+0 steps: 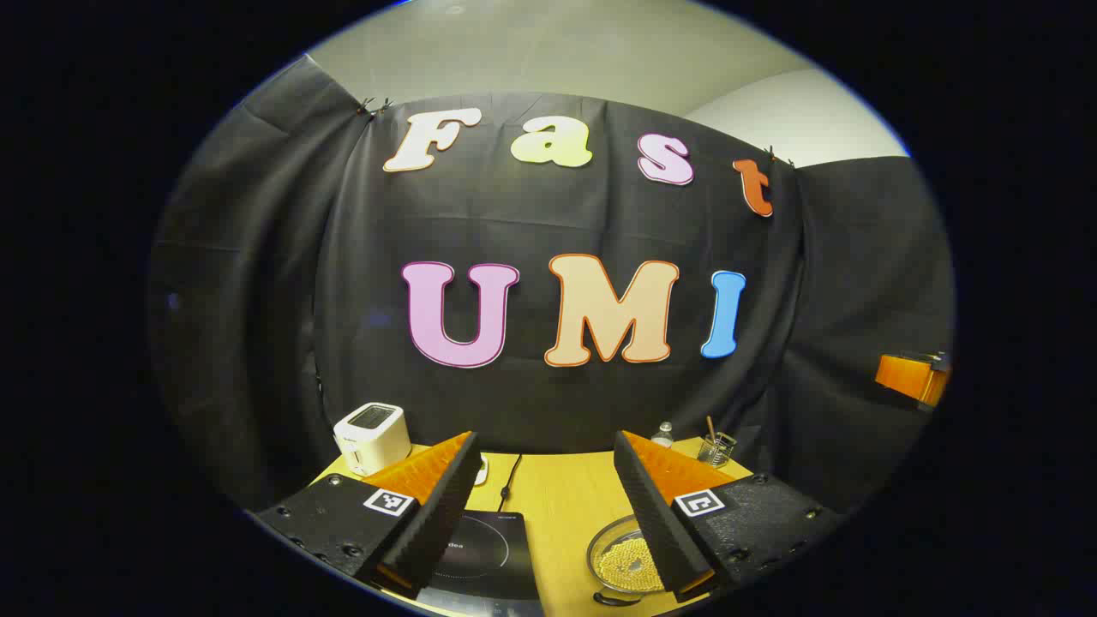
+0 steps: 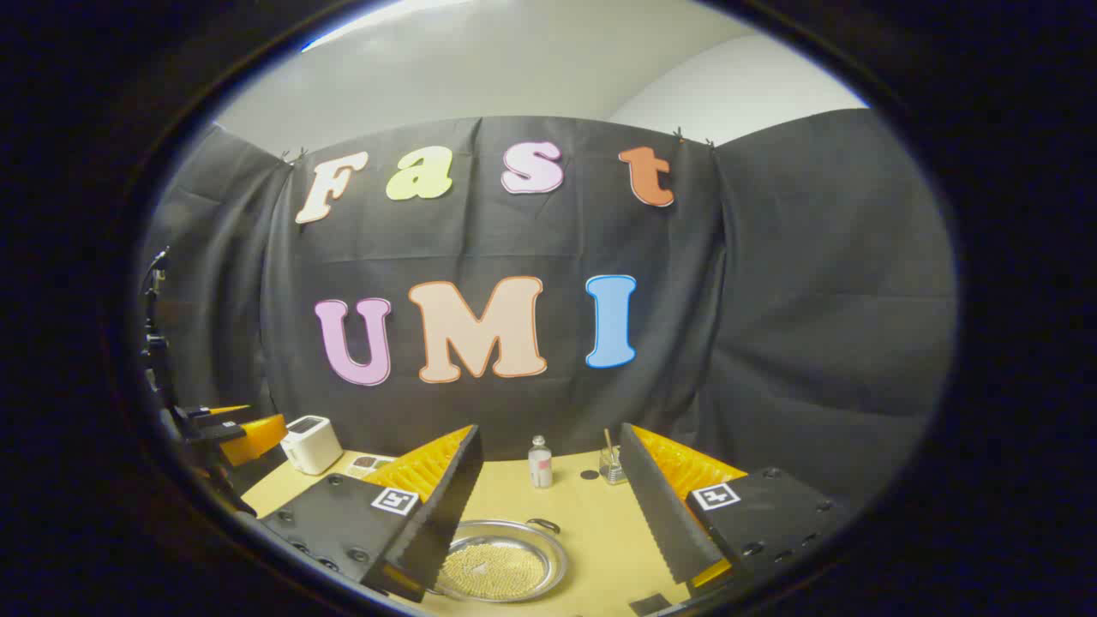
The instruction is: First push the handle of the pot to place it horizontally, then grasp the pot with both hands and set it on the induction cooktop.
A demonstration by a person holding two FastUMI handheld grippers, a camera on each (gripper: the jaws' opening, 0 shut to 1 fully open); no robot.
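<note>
The pot point(image 2: 500, 561) sits on the wooden table point(image 2: 600, 523), just inside the left finger of the right gripper point(image 2: 548, 514), untouched. The left gripper point(image 1: 544, 514) hangs above the induction cooktop point(image 1: 488, 553). Both grippers' fingers are spread, holding nothing.

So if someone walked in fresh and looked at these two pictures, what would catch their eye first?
Probably the shiny metal pot low on the yellow table, with pale beads inside, between the open fingers of the right gripper. Next, the dark induction cooktop under the open left gripper, with the pot to its right. A white toaster stands at the table's back left corner.
</note>
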